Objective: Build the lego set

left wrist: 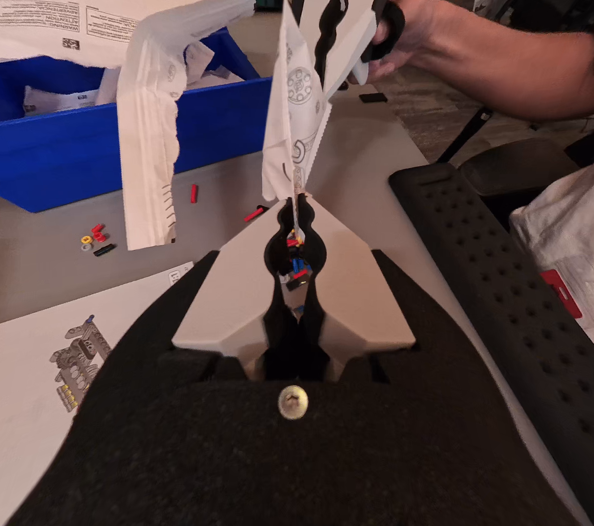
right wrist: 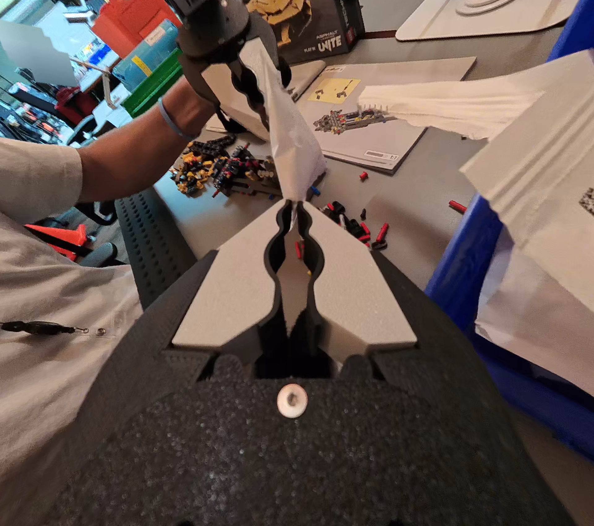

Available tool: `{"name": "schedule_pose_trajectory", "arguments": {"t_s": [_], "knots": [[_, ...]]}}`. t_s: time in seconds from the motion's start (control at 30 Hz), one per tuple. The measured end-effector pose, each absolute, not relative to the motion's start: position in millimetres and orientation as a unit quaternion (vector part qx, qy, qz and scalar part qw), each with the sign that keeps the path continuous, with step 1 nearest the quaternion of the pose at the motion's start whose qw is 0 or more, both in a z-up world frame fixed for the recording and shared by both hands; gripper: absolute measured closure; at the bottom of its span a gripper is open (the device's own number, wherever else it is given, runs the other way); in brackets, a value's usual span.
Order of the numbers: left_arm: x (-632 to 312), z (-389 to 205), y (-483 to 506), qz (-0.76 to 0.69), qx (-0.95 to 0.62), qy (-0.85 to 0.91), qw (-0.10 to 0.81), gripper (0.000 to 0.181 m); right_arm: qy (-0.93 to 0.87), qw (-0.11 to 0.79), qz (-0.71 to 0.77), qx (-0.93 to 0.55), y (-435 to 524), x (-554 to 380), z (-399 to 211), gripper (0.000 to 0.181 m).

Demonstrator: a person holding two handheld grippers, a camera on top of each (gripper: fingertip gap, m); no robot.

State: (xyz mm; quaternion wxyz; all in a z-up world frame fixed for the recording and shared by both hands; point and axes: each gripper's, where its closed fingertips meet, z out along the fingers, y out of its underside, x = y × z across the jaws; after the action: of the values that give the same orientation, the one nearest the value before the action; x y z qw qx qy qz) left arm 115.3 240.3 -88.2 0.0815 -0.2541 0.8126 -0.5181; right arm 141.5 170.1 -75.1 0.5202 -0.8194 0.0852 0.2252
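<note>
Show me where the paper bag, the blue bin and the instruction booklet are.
paper bag [left wrist: 286, 138], left wrist view, on its printed white side.
blue bin [left wrist: 77, 150], left wrist view, on its front wall.
instruction booklet [right wrist: 369, 138], right wrist view, on the open page.

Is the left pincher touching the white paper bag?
Touching. In the left wrist view the left gripper has its tips shut on the bottom edge of the white paper bag.
</note>
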Motion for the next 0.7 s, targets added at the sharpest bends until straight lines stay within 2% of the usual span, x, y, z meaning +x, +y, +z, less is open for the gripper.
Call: {"name": "schedule_pose_trajectory", "arguments": {"t_s": [0.17,0.27,0.33,0.4,0.53,0.63,0.7], "knots": [[105.6,-88.3,246.8,-0.505,-0.248,0.826,0.044,0.181,0.084,0.514,0.178,-0.835,163.5,153.1,-85.0,0.178],[100.6,-99.9,248.3,-0.446,-0.237,0.862,0.043,0.181,0.040,0.519,0.149,-0.841,169.1,146.9,-75.7,0.144],[98.8,-103.5,245.6,-0.413,-0.225,0.882,0.043,0.181,0.007,0.522,0.139,-0.841,180.9,137.3,-61.9,0.138],[98.6,-105.7,242.7,-0.379,-0.210,0.900,0.046,0.181,-0.028,0.500,0.125,-0.856,196.3,126.7,-58.3,0.140],[101.6,-91.5,233.1,-0.369,-0.190,0.908,0.056,0.181,-0.083,0.390,0.112,-0.910,213.5,114.4,-81.7,0.176],[110.1,-79.8,240.1,-0.384,-0.212,0.893,0.095,0.177,-0.082,0.417,0.103,-0.899,220.2,120.9,-74.0,0.181],[109.8,-76.5,248.9,-0.418,-0.239,0.871,0.093,0.158,-0.048,0.448,0.144,-0.881,217.8,125.2,-64.7,0.181]]}}
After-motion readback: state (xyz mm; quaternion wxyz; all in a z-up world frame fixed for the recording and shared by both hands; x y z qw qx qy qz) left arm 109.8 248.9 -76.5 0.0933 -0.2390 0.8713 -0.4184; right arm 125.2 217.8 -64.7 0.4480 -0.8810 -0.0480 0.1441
